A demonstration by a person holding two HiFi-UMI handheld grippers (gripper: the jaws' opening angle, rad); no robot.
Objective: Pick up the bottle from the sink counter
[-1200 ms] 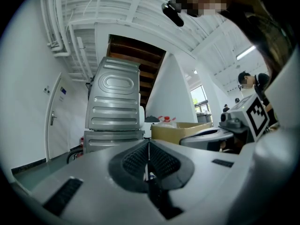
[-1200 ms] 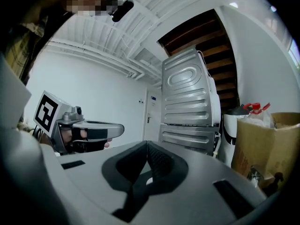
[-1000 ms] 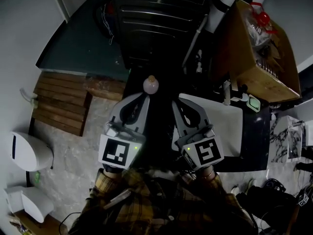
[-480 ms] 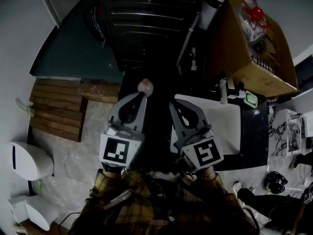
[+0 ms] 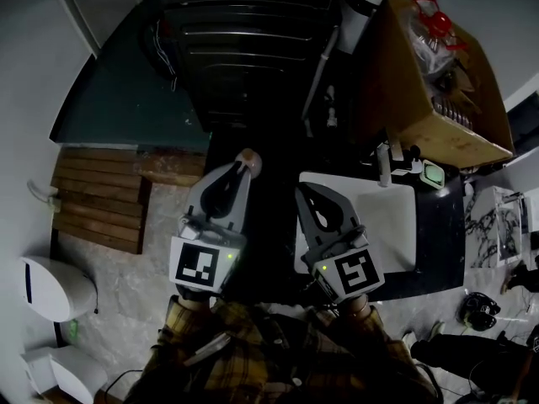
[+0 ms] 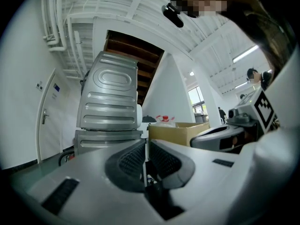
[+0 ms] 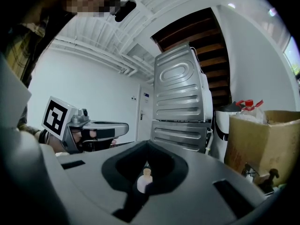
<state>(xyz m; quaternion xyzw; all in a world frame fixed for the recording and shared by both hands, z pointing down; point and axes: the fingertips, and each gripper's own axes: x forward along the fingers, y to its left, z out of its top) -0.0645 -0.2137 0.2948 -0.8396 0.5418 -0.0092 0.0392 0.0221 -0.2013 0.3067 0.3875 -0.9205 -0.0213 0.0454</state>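
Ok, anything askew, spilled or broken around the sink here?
Nothing stands out. The bottle stands upright, no spill shows in the sink, and the box beside it sits upright and whole. The head view is dark, so small marks could go unseen.

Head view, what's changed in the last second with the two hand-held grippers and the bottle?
The left hand-held gripper has closed in on the small white bottle with a beige cap; its tip now sits right beside it. Nothing was taken hold of. The right hand-held gripper stays at the corner of the white sink, both stay shut, and the bottle has not moved.
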